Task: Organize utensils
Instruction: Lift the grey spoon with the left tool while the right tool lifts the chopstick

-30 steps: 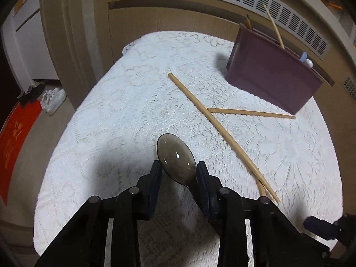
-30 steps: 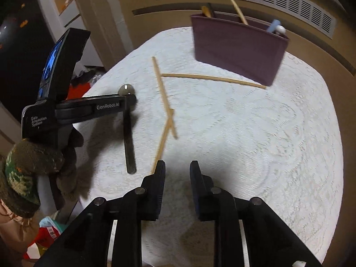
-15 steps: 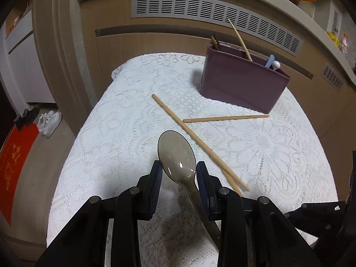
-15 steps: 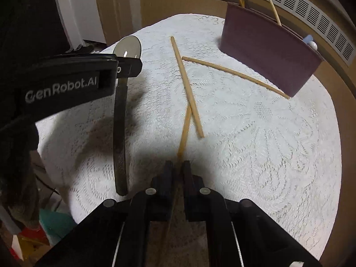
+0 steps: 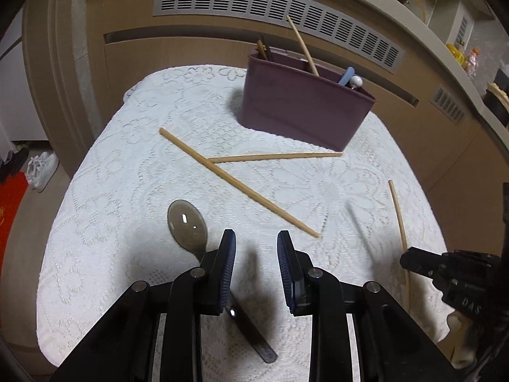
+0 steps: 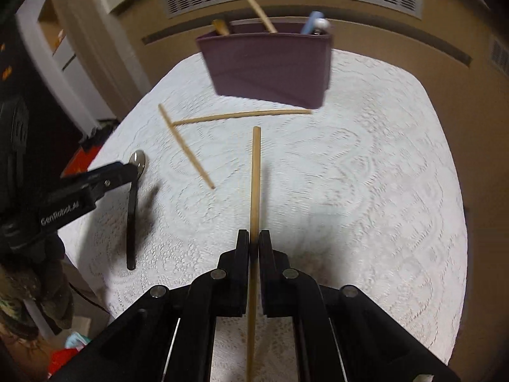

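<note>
In the left wrist view my left gripper (image 5: 256, 242) hovers over the white lace table (image 5: 127, 146); its jaws are closing with nothing between the pads. The dark translucent spoon (image 5: 187, 226) is outside them, its handle running under the left finger, and seems to rest on the cloth. My right gripper (image 6: 254, 238) is shut on a wooden chopstick (image 6: 255, 175) that points toward the purple utensil box (image 6: 267, 67), which holds several utensils. Two more chopsticks (image 5: 238, 184) (image 5: 273, 156) lie crossed in front of the box (image 5: 302, 117).
A wooden cabinet with a vent grille (image 5: 270, 3) stands right behind the table. White shoes (image 5: 41, 168) and a red mat (image 5: 9, 203) lie on the floor to the left. A gloved hand (image 6: 31, 302) holds the left gripper at the table's left edge.
The spoon has come out from between the left jaws and now sits beside the left finger. The right gripper has shut on a chopstick and lifted it toward the box.
</note>
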